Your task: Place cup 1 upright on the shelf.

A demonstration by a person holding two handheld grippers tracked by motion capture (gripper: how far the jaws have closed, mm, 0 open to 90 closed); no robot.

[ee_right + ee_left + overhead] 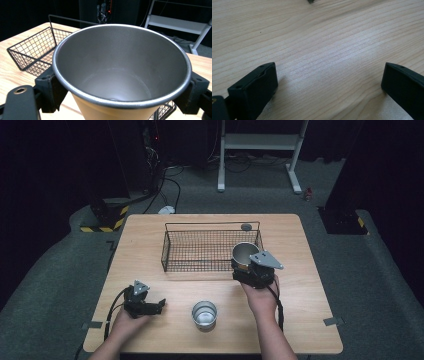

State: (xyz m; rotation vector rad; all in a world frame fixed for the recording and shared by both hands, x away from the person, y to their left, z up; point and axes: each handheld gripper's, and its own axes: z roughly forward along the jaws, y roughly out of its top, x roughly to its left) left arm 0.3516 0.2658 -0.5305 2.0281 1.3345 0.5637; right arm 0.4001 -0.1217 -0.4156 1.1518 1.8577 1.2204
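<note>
Carrying the cup (120,72) to the wire basket (200,251)
Right gripper (248,266) jaws clamped on cup: keep level, lower inside; left gripper (159,306) jaws wide, empty on bench (324,45)

The left hand (127,320) lies low near the table's (150,227) front left corner, its left gripper (161,306) level, pointing right, jaws wide apart with nothing between them. The right hand (260,297) reaches forward over the table's right half, raised, its right gripper (245,265) closed on a cup (245,252) held upright.
</note>
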